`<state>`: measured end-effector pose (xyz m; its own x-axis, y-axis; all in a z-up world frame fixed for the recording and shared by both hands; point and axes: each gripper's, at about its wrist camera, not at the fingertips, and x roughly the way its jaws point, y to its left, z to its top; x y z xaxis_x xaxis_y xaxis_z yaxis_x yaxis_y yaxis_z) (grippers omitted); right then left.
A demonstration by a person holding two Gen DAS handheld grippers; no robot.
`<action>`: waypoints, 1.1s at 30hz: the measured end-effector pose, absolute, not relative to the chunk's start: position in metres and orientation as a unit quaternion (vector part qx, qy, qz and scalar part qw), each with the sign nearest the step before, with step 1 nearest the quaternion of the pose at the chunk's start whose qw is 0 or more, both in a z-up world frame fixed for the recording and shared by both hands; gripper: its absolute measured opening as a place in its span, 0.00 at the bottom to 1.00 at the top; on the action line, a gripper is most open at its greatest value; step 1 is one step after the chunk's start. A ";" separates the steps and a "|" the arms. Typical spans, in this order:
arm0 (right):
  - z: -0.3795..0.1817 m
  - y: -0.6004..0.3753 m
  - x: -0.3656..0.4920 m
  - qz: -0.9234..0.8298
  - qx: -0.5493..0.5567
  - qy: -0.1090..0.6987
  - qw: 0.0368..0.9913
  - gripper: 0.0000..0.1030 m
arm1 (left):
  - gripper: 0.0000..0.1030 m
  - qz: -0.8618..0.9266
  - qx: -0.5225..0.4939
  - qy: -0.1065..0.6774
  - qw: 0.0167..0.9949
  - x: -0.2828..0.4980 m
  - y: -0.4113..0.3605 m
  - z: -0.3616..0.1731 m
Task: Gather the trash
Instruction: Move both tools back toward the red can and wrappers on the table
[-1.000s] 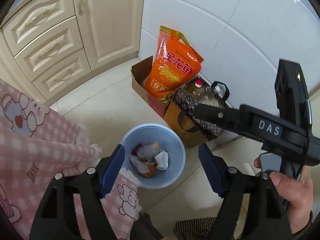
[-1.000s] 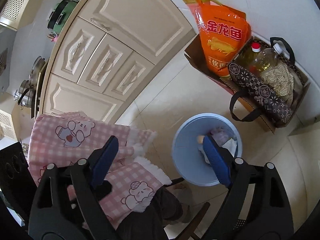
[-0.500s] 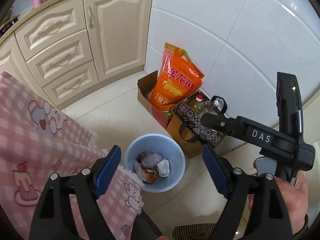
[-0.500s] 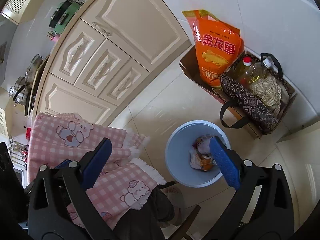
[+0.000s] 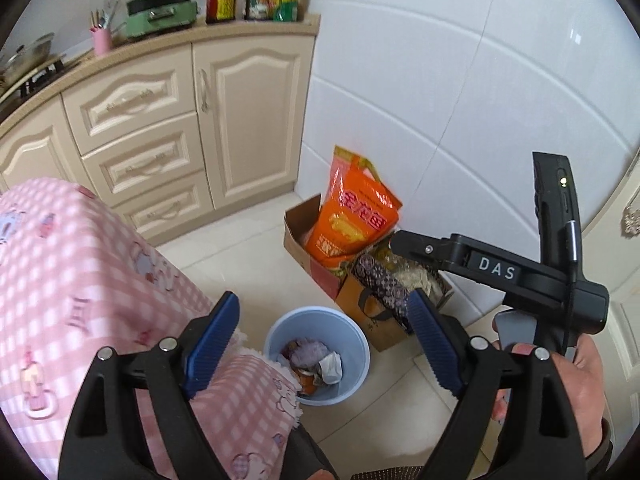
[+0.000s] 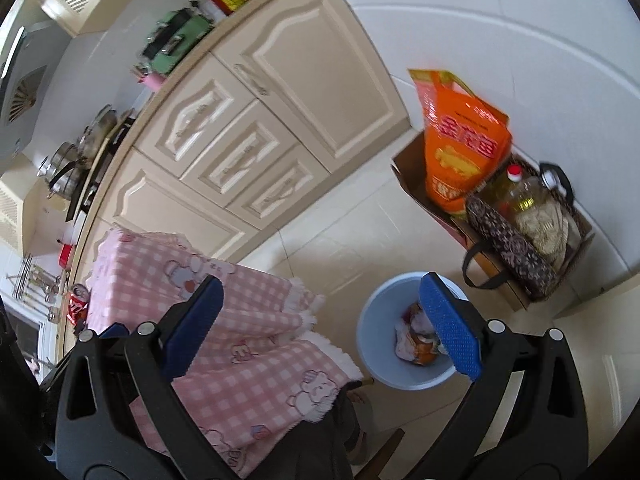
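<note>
so both my grippers hang empty above the floor, looking down at the blue bin (image 5: pixel 317 354). my left gripper (image 5: pixel 318 346) has just been opening and now stands wide, nothing between its blue pads; my right gripper (image 6: pixel 326 326) has spread about as wide as it goes in the last moments, and it too carries nothing.

the trash (image 5: pixel 316 364) already gathered, crumpled wrappers and a white scrap, lies in the bottom of the bin, straight below and a little ahead of my left jaws. from the right wrist view the bin (image 6: pixel 404 344) sits under my right-hand finger, off to that side, so the left gripper looks the better centred over it.

what matters next, i judge, is the other way: a red can (image 6: pixel 78 304) stands near the far corner of the pink checked tablecloth (image 6: pixel 248 344), up and to the left of my right jaws, well apart from the bin. it looks upright, long axis vertical, though it's small at the edge of view and i can't be sure. which of my hands is nearer to it i cannot tell, since the left view doesn't show it.
</note>
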<state>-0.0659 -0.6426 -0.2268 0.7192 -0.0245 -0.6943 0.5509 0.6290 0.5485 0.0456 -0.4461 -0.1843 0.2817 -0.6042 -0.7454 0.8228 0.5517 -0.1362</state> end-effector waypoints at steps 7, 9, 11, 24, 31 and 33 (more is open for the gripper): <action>-0.179 -0.610 -0.046 -0.144 0.359 0.314 0.867 0.94 | 0.83 -0.443 0.103 0.354 0.817 0.051 -0.399 -0.143; -0.167 -0.599 -0.039 -0.132 0.348 0.311 0.874 0.94 | 0.83 -0.438 0.095 0.344 0.825 0.053 -0.386 -0.134; -0.153 -0.585 -0.030 -0.121 0.332 0.310 0.883 0.94 | 0.83 -0.428 0.084 0.335 0.835 0.057 -0.370 -0.125; -0.102 -0.494 0.025 -0.044 0.265 0.309 0.912 0.94 | 0.86 -0.323 0.035 0.309 0.894 0.115 -0.242 -0.098; -0.093 -0.433 0.061 0.004 0.221 0.326 0.919 0.94 | 0.86 -0.242 0.011 0.327 0.913 0.168 -0.167 -0.109; -0.093 -0.416 0.069 0.017 0.209 0.330 0.920 0.94 | 0.86 -0.222 0.017 0.331 0.917 0.180 -0.157 -0.113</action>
